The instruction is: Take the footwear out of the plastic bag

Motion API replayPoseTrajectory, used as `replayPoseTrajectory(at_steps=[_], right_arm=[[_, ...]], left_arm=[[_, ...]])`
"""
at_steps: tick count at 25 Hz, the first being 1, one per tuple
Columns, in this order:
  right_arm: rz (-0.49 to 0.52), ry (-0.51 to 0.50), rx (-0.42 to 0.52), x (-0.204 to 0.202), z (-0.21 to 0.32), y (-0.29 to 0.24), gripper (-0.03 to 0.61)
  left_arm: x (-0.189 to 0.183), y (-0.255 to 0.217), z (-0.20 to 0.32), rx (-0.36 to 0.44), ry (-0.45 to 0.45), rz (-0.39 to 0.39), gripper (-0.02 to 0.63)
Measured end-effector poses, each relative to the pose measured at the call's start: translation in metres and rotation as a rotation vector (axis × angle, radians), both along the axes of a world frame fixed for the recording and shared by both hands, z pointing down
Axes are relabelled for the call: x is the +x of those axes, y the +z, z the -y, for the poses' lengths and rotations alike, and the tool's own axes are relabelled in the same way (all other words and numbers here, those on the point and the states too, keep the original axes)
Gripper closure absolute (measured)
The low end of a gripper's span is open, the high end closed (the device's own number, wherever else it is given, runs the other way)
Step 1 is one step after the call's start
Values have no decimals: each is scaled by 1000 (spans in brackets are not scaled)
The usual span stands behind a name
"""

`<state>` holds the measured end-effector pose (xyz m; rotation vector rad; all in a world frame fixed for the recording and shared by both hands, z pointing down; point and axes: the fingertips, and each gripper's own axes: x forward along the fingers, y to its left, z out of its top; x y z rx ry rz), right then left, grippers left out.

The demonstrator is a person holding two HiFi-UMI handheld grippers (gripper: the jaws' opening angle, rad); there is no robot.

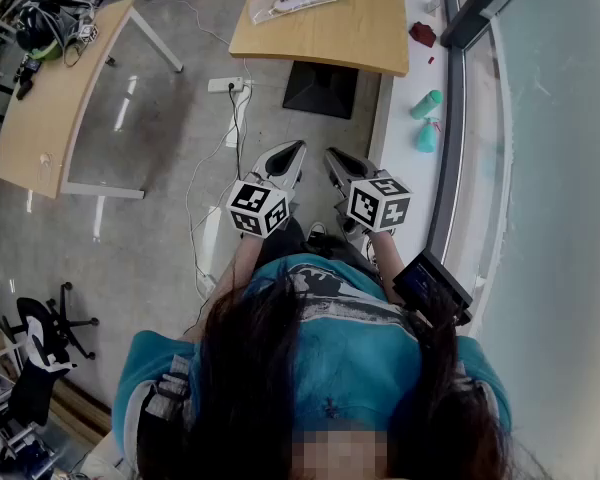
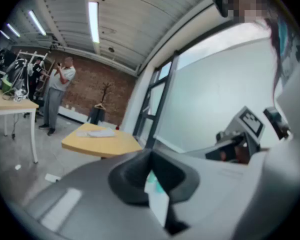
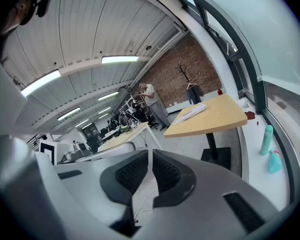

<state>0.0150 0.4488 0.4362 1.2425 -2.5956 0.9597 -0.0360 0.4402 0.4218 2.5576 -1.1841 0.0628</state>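
Note:
A clear plastic bag with white footwear inside (image 1: 292,0) lies on a light wooden table (image 1: 360,28) some way ahead of me. It is also in the left gripper view, bag (image 2: 97,132), and in the right gripper view, bag (image 3: 190,113). My left gripper (image 1: 292,154) and right gripper (image 1: 334,160) are held side by side in front of my body, well short of the table. In its own view the left gripper (image 2: 151,159) has its jaws together with nothing in them. The right gripper (image 3: 151,154) shows only a thin slit between its pads, and it is empty.
A second wooden table (image 1: 50,98) stands at the left. A power strip (image 1: 228,85) and cables lie on the grey floor. Two teal bottles (image 1: 427,105) stand on the white ledge by the glass wall. An office chair (image 1: 40,338) is at the lower left. A person (image 2: 55,96) stands far off.

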Motion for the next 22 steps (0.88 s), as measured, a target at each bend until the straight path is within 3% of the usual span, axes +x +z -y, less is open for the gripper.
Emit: replayPoseTrajectory(at_steps=[8, 13, 22], right_arm=[[29, 11, -37, 10, 18, 15, 541], [41, 3, -58, 3, 37, 18, 541], [38, 22, -74, -10, 129, 29, 541]], left_arm=[[5, 11, 16, -27, 6, 36, 612], [-5, 12, 39, -49, -15, 17, 612], [-20, 22, 127, -31, 19, 51, 612]])
